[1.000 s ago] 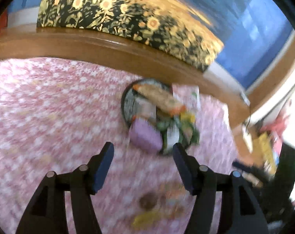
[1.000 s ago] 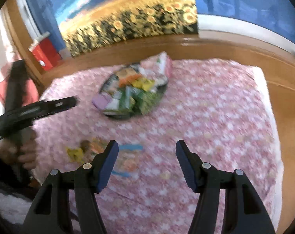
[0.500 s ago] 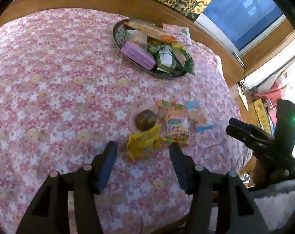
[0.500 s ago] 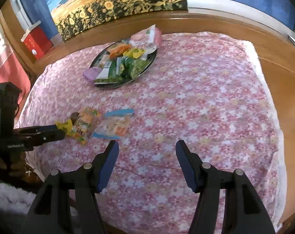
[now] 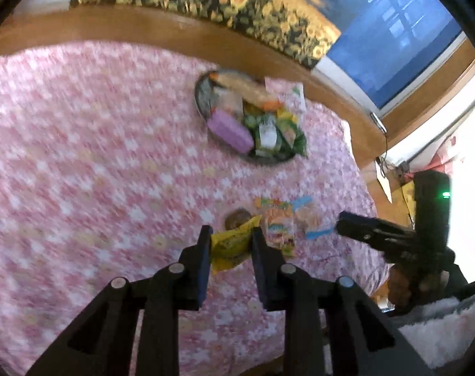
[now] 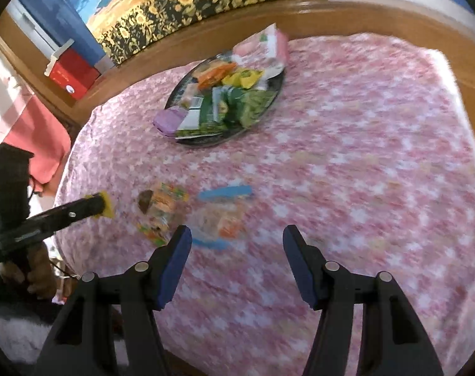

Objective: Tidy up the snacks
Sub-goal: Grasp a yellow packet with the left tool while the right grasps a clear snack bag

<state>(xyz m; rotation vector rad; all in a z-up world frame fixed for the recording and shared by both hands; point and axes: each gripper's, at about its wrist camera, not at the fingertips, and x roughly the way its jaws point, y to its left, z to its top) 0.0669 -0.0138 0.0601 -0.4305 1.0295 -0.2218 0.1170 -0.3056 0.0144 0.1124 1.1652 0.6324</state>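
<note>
Snacks: yellow packet (image 5: 229, 246) clamped in the left gripper (image 5: 231, 244) near the table's front edge, just beside three loose snacks (image 6: 187, 213). Right gripper (image 6: 237, 244) is spread apart over bare pink cloth (image 6: 362, 156). Dark tray (image 6: 276, 89) farther back is piled with packets.

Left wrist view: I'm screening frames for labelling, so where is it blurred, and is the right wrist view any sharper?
Left wrist view: tablecloth and tray smeared by motion; left gripper and its yellow packet crisp. Right wrist view: similar smear on the loose snacks, right gripper sharp; fisheye bends both.
</note>
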